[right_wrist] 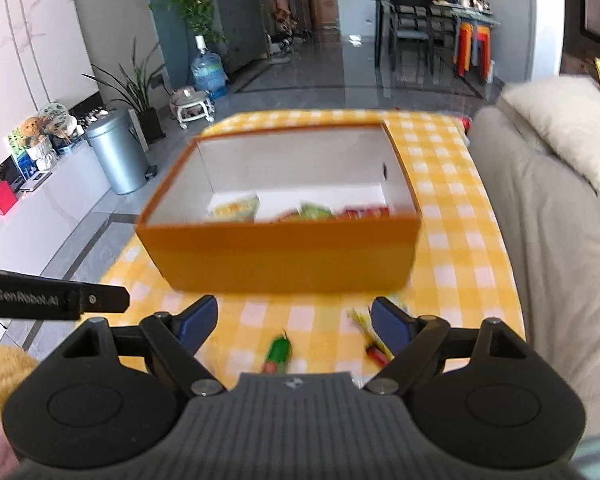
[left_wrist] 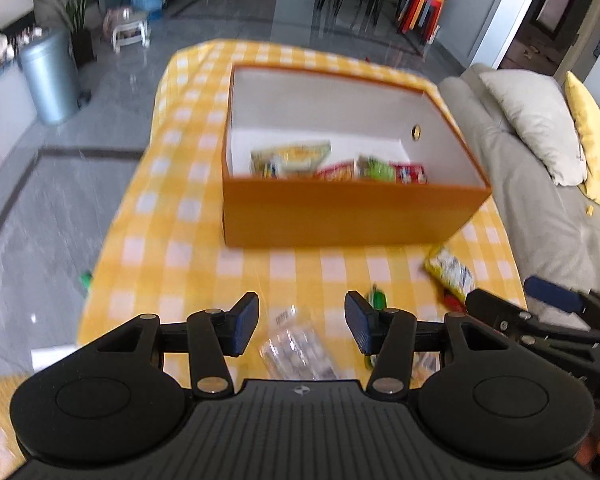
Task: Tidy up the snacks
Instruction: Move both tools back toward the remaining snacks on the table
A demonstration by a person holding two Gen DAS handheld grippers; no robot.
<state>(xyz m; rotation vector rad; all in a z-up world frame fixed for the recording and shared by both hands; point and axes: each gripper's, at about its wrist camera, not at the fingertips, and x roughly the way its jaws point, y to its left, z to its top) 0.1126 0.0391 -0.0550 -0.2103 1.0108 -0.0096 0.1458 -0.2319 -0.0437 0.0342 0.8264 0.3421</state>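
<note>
Snacks [left_wrist: 332, 166] lie in a row along the near wall inside the orange box [left_wrist: 340, 220], which stands on the yellow-checked table [left_wrist: 172, 248] at 12 o'clock from both grippers. More packets lie loose on the cloth in front of the box: a clear packet [left_wrist: 296, 350] under the left gripper [left_wrist: 302, 322], a green packet [right_wrist: 279, 351] between the right gripper's fingers, and a yellow packet [left_wrist: 450, 272] at 2 o'clock in the left view. The left jaws stand spread with nothing pinched. The right gripper [right_wrist: 294, 322] hovers over the cloth, jaws spread wide and empty. Both views are blurred. A grey sofa [right_wrist: 560, 220] runs along the table at 3 o'clock.
</note>
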